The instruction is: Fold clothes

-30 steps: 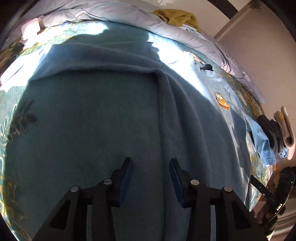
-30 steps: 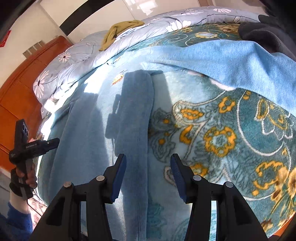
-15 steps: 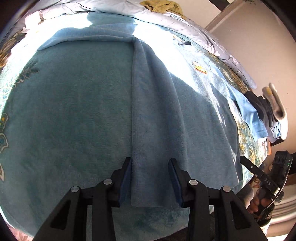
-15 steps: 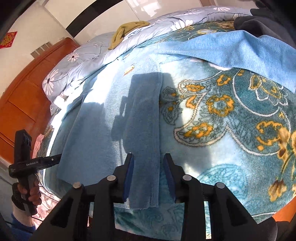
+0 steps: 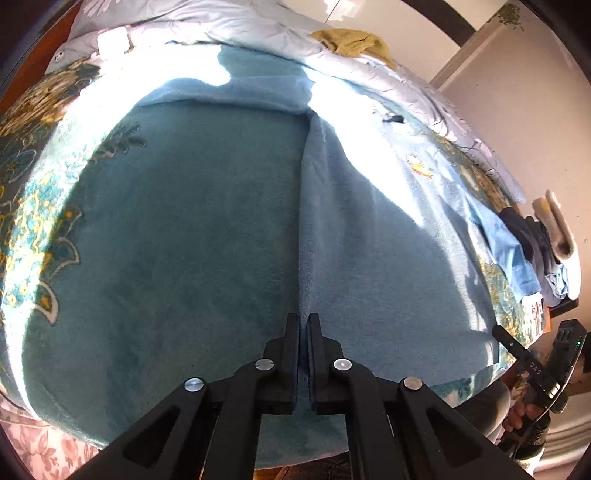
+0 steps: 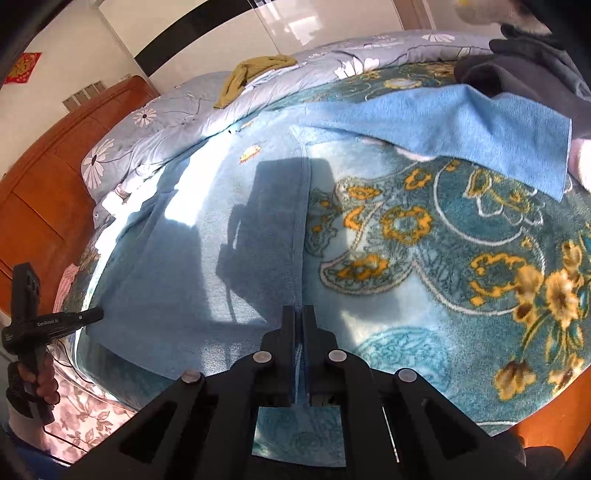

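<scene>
Your light blue fleece garment (image 5: 388, 258) lies spread flat on the floral blanket (image 6: 424, 258) covering the bed, hem at the near edge. Your left gripper (image 5: 303, 332) has its fingers pinched onto the hem's left corner; your right gripper (image 6: 298, 325) has its fingers clamped on the right corner. A brighter blue cloth (image 6: 461, 125) and dark clothes (image 6: 528, 70) lie farther right.

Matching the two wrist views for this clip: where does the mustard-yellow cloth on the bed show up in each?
Left wrist: mustard-yellow cloth sits top, right of centre, on the floral duvet.
Right wrist: the cloth sits top, left of centre, on the same duvet.
Shared landmark: small orange embroidered patch on the light-blue garment.
</scene>
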